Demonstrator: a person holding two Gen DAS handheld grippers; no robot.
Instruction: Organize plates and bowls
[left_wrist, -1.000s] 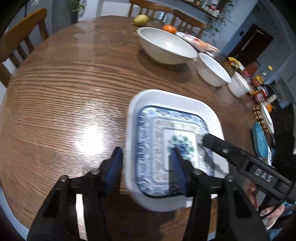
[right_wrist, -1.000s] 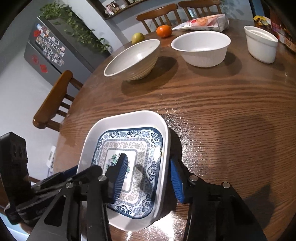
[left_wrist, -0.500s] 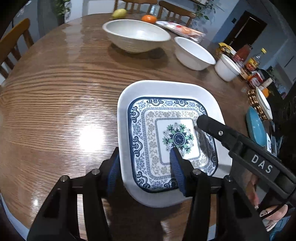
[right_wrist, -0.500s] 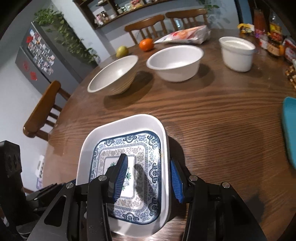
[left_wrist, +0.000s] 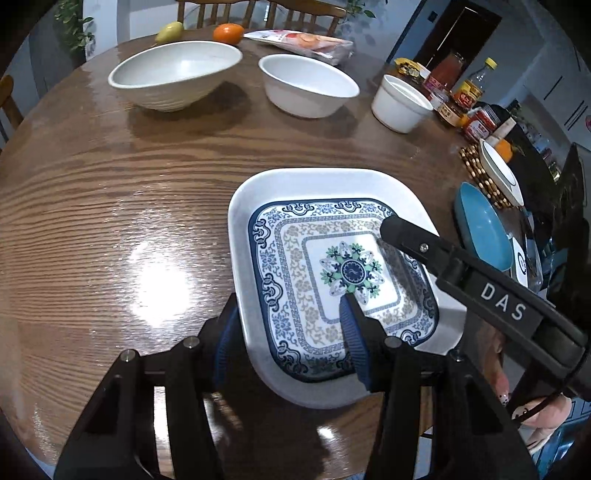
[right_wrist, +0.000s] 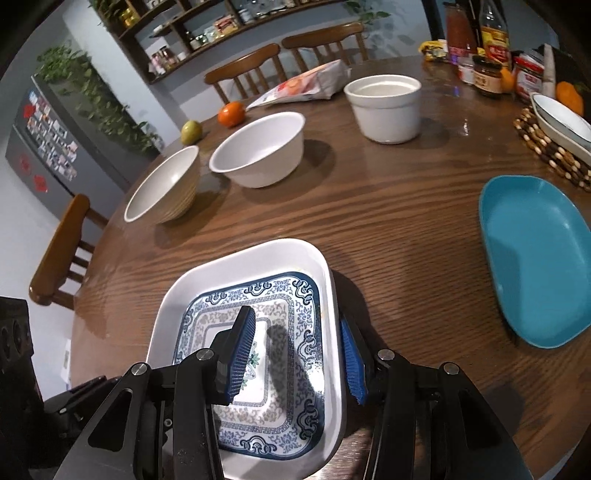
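Note:
A blue-patterned square plate (left_wrist: 343, 273) lies inside a larger white square plate (left_wrist: 325, 184), and the pair hangs just above the round wooden table (left_wrist: 110, 184). My left gripper (left_wrist: 291, 332) is shut on the stack's near-left edge, one finger under the white rim and one on the patterned plate. My right gripper (right_wrist: 295, 354) is shut on the stack's right edge (right_wrist: 332, 295) the same way. A teal plate (right_wrist: 532, 258) lies to the right. Two white bowls (left_wrist: 173, 77) (left_wrist: 306, 85) and a white ramekin (left_wrist: 400, 103) stand farther back.
An orange (left_wrist: 228, 33), a pear (left_wrist: 168, 31) and a snack bag (left_wrist: 303, 40) lie at the far edge. Sauce jars and bottles (left_wrist: 461, 99) stand at the far right, beside a white dish on a beaded trivet (right_wrist: 554, 136). Chairs ring the table.
Both grippers have swung the plate stack to the right across the table; the bowls, ramekin and teal plate have come further into view. The grips are unchanged.

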